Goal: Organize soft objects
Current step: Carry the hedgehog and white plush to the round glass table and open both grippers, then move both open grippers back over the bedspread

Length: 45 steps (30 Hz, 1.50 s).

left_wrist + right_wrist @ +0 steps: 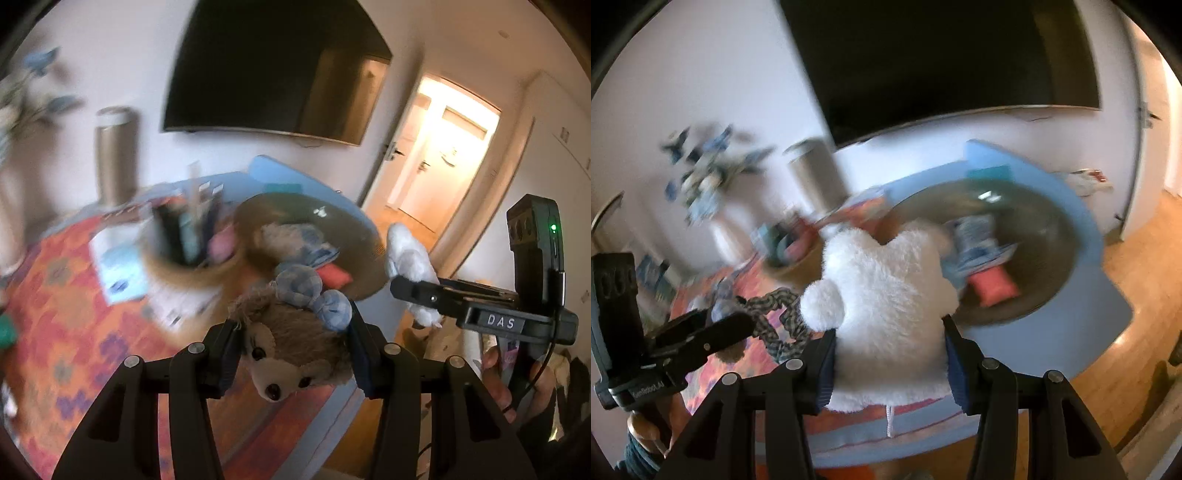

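My left gripper (293, 354) is shut on a brown plush mouse (291, 350) with a blue checked bow, held above the table. My right gripper (890, 350) is shut on a fluffy white plush (886, 295) with a round tail; it also shows in the left wrist view (408, 264) at the right. A large brown round bowl (347, 229) on the table holds other soft toys: a blue striped one (975, 236) and a pink one (993, 286). The left gripper shows in the right wrist view (701, 332), the mouse's striped limbs (775, 317) hanging from it.
A round table with a blue rim (1089, 236) and an orange patterned cloth (55, 295) carries a wicker basket (184, 251) of remotes and papers. A tall metal cylinder (114, 155), a wall TV (277, 66) and an open doorway (443, 155) lie behind.
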Motion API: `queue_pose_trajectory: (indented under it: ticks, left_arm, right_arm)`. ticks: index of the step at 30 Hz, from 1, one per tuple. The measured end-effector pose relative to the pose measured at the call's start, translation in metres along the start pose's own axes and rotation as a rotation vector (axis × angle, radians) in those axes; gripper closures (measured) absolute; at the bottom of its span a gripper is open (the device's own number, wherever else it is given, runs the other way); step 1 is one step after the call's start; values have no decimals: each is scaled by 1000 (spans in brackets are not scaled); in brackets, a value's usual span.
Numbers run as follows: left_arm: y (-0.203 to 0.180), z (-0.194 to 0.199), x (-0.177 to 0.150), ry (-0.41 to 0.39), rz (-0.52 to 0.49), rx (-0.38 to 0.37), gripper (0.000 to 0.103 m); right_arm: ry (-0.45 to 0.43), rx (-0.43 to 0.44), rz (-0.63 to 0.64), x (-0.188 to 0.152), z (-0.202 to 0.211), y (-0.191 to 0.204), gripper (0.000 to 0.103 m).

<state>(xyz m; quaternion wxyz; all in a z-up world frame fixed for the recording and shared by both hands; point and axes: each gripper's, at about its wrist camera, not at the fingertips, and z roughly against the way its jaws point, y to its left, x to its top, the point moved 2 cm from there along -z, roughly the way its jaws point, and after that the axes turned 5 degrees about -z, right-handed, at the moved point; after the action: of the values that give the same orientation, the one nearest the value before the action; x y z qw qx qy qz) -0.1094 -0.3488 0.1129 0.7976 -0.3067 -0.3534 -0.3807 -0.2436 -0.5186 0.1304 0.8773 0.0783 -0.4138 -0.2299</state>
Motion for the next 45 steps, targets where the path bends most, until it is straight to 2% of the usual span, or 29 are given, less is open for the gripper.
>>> queue_pose_trajectory:
  ticks: [4,7,12,13,14,15,18,22,26,30,34,38,40,42,45]
  left_arm:
    - [-20,-32,38,-27,12,-42,56]
    - [-32,-55,60,-37,-9,-25,56]
    - [-41,-95,79,-24,-31,0,55]
    - [-40,-102,79,-23,-32,4,54]
    - [-37,-108,78,-19,-37,16,53]
    - [-37,-113,78,-15,-38,17,47]
    - [-34,-127,73,8,-12,19,18]
    - [-42,-120,59,5,-23,-11,18]
    - [-50,-103,51,7,-61,9,18]
    - [-39,-66,39,-8,-45,37,18]
    - [-13,-17,25,-41,-5,114,18]
    - [26,44,2,-68,45,267,18]
    - [50,73,-14,-72,75,370,18]
    - [72,96,-28,-76,110,442,18]
    - [112,130,-53,-84,198,531,18]
  right_arm:
    - [-61,-33,-53,34,4,-28,54]
    - [-87,-73,-82,62,-6,-43,53]
    - [-54,-122,-162,95,-40,-69,52]
    - [-45,-128,-179,100,-48,-74,50]
    - [-41,-133,-188,103,-53,-78,41]
    - [-31,-144,-197,107,-60,-85,38]
    - [-20,-153,-202,108,-67,-94,38]
    - [-12,-164,-232,99,-62,-108,38]
    - [-23,-150,-246,88,-48,-107,38]
    - [-59,-101,-180,73,-24,-72,38]
    - [-81,-21,-69,58,-5,-16,38]
    - [-84,87,71,42,5,58,37]
    - [-68,160,152,30,4,100,32]
    - [-47,219,232,17,-2,141,17]
    - [-6,250,325,-7,-23,193,17]
